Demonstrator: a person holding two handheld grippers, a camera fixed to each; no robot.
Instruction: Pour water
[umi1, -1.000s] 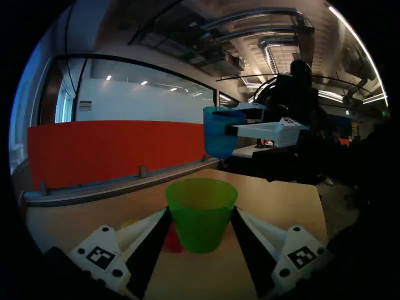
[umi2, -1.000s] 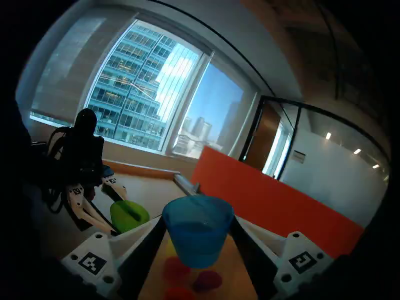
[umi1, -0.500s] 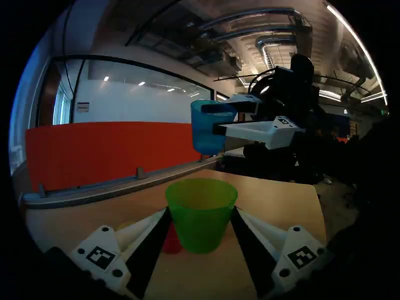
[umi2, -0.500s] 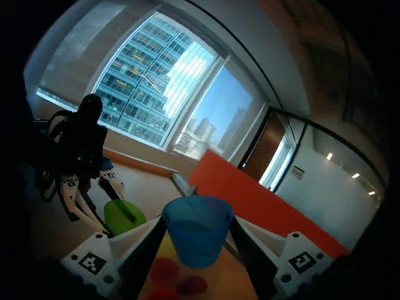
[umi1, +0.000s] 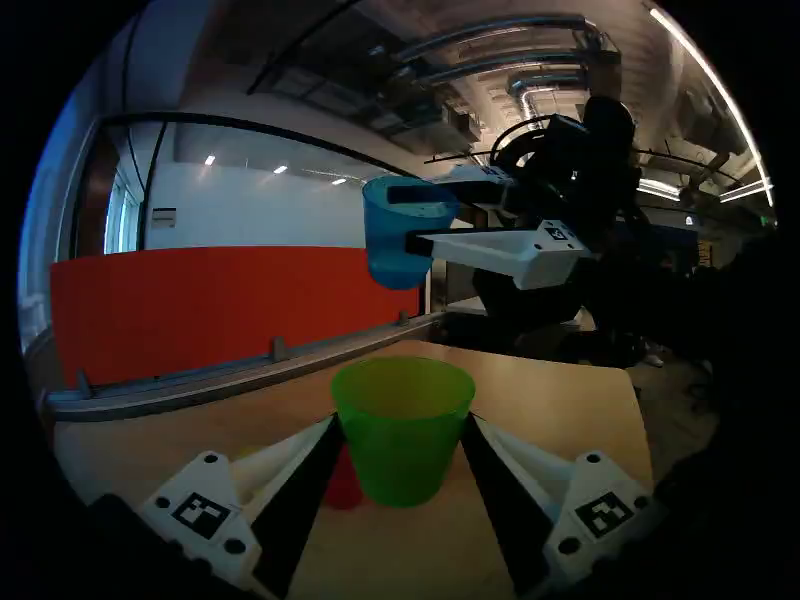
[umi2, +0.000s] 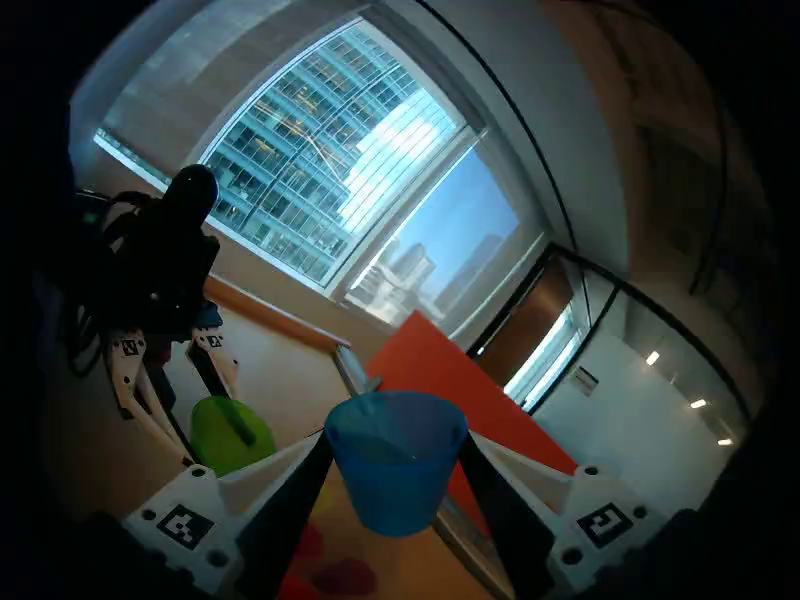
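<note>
In the left gripper view my left gripper (umi1: 402, 440) is shut on a green cup (umi1: 403, 440), held upright just over the wooden table (umi1: 560, 390). Above and a little behind it, the right gripper (umi1: 400, 222) holds a blue cup (umi1: 398, 243) in the air, leaning to one side. In the right gripper view my right gripper (umi2: 397, 470) is shut on that blue cup (umi2: 397, 472), with water inside. Down to its left is the green cup (umi2: 230, 435) between the left gripper's fingers (umi2: 135, 395).
A red cup (umi1: 345, 480) stands on the table just behind the green one, with more coloured cups (umi2: 340, 575) below the blue cup. An orange partition (umi1: 200, 300) on a metal rail (umi1: 240, 365) borders the table's far side. Large windows (umi2: 330, 200) lie beyond.
The right gripper has lifted the blue cup higher and brought it left, closer over the green cup, tilting it. The left gripper and the green cup have stayed put.
</note>
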